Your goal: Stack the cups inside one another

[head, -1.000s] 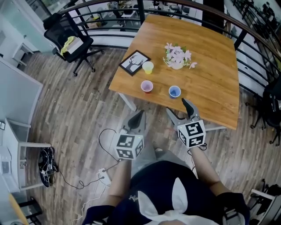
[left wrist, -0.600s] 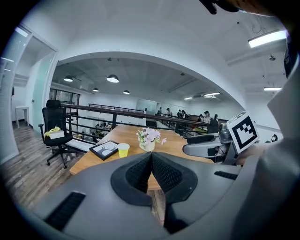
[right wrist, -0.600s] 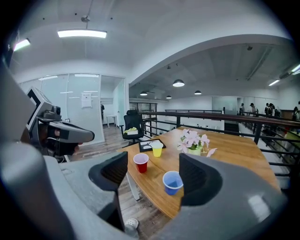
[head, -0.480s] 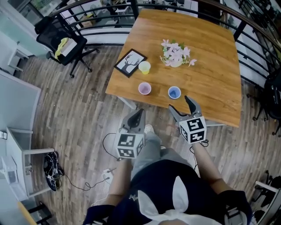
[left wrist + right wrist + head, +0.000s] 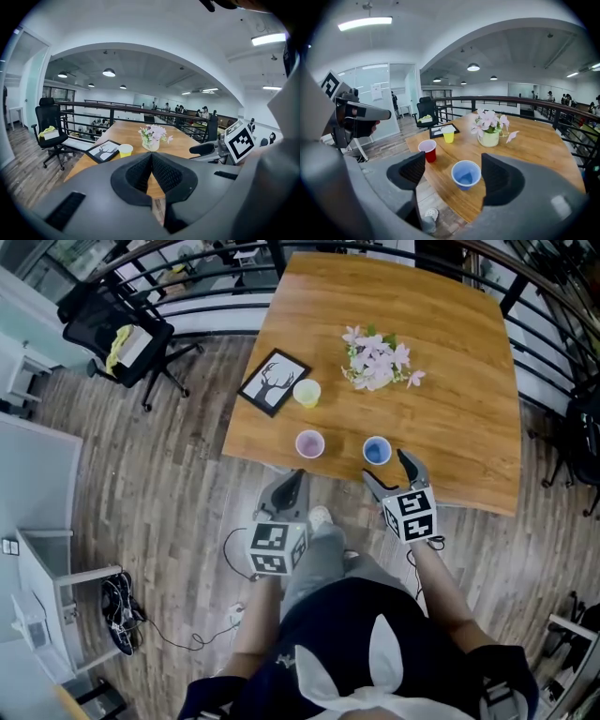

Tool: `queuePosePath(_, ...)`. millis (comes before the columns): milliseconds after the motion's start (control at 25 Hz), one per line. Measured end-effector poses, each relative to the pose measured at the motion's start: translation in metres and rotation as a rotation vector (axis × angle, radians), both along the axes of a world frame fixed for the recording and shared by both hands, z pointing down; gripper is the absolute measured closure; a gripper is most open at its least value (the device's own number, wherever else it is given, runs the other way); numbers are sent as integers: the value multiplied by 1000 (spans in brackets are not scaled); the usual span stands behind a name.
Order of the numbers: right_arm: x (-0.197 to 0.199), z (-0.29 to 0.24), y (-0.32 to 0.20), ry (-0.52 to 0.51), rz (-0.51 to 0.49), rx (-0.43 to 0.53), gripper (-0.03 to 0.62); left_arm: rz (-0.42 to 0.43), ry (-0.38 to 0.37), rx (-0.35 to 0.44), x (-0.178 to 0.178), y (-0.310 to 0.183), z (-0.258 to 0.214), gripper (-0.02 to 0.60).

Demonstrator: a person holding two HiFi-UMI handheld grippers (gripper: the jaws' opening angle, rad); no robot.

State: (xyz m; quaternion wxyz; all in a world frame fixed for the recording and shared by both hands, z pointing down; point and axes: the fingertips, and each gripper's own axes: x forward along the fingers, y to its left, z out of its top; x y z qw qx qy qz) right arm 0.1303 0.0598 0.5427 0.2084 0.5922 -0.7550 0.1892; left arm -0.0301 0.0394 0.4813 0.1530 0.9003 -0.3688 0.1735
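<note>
Closest to you, your left gripper [image 5: 296, 478] hung over the wood-plank floor [image 5: 178, 474], just short of the near edge of the table [image 5: 450, 418]. Its jaws were pressed together with nothing between them. Beside it, your right gripper [image 5: 391, 471] had its tips at that same near edge. Its jaws stood wide apart and were opening. Nothing sat between the pads: the blue cup [image 5: 377, 450] stood upright on the table just ahead of the tips, and in the right gripper view it showed framed in the gap between the two jaws, touching neither.

To the left of the blue cup, apart from it and about as close to the edge, stood the red cup [image 5: 310, 443], upright and mouth up. Your left gripper pointed roughly toward it from off the table.

Farther in stood the yellow cup [image 5: 307, 392], also upright, just beside the right corner of a black-framed deer picture [image 5: 273, 382] that lay flat near the table's left edge. None of the three cups was inside another; each stood alone on the wood.

To the right of the yellow cup, near the middle of the table, a small pale vase of pink flowers [image 5: 377, 360] stood well clear of all the cups.

Beyond the table ran a dark metal railing [image 5: 216, 273], and off to the far left a black office chair [image 5: 108, 329] stood on the floor with something yellow on its seat.
</note>
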Motion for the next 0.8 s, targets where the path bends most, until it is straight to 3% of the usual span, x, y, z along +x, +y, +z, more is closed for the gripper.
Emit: queuePosePath(800,21,83,-36,22,77,-191,223,57,-33,-82,-4,-51,30,565)
